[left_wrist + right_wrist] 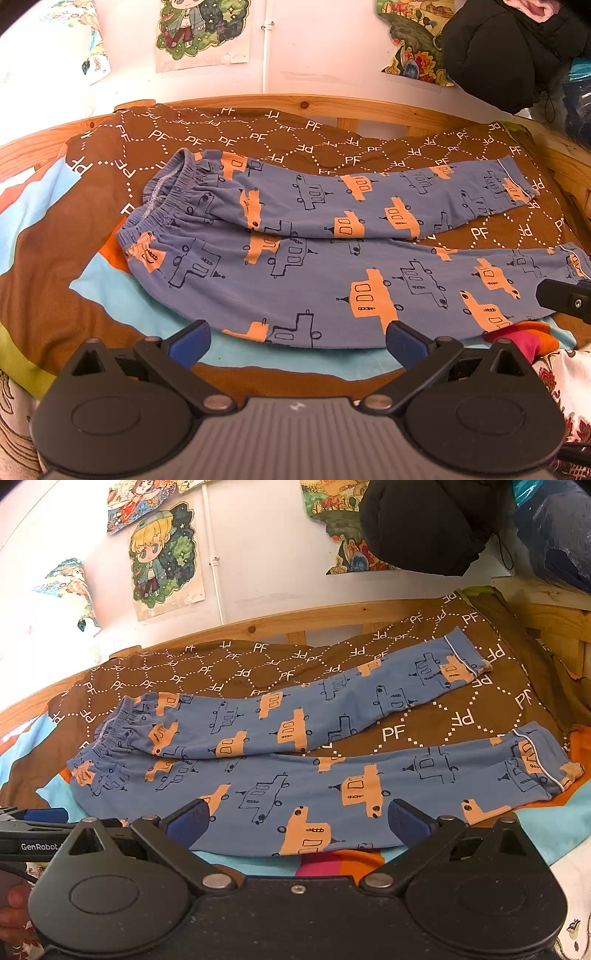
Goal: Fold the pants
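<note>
Blue pants (314,266) with orange and outlined car prints lie flat on the bed, waistband (162,199) to the left, both legs stretched right and spread apart. They also show in the right wrist view (295,775). My left gripper (297,338) is open and empty, just in front of the near leg's front edge. My right gripper (297,821) is open and empty over the near leg's front edge, further right. The right gripper's tip shows in the left wrist view (565,299); the left gripper shows in the right wrist view (33,830).
A brown "PF" patterned blanket (258,140) covers the bed inside a wooden frame (332,105). A colourful sheet (44,206) lies under it. A black jacket (509,55) hangs at the upper right. Posters (166,561) are on the white wall.
</note>
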A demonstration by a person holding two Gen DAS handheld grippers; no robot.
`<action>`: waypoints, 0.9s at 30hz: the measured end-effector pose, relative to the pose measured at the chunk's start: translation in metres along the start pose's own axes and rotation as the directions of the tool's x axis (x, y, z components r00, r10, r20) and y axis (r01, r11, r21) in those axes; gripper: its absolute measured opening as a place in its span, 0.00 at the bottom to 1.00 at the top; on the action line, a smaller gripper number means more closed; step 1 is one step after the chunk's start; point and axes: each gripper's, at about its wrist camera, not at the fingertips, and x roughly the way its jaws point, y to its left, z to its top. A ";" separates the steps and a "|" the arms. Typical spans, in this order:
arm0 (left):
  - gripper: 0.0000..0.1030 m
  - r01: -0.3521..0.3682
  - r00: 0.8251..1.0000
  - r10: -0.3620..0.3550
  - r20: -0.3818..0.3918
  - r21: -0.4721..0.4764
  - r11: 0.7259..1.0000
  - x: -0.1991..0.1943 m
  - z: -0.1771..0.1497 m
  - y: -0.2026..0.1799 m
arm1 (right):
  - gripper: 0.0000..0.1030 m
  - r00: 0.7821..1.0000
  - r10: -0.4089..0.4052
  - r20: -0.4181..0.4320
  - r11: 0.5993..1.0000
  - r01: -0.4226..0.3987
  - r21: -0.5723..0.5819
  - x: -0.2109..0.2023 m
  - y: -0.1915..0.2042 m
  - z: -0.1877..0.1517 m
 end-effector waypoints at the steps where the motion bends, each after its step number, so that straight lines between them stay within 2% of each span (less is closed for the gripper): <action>1: 1.00 0.000 1.000 0.000 0.000 -0.001 1.000 0.000 0.000 0.000 | 0.99 1.000 0.000 0.000 1.000 0.000 0.000 0.000 0.000 0.000; 27: 1.00 0.000 1.000 0.000 -0.001 0.001 1.000 -0.004 -0.001 0.001 | 0.99 1.000 0.001 -0.004 1.000 -0.001 0.006 0.001 -0.002 0.000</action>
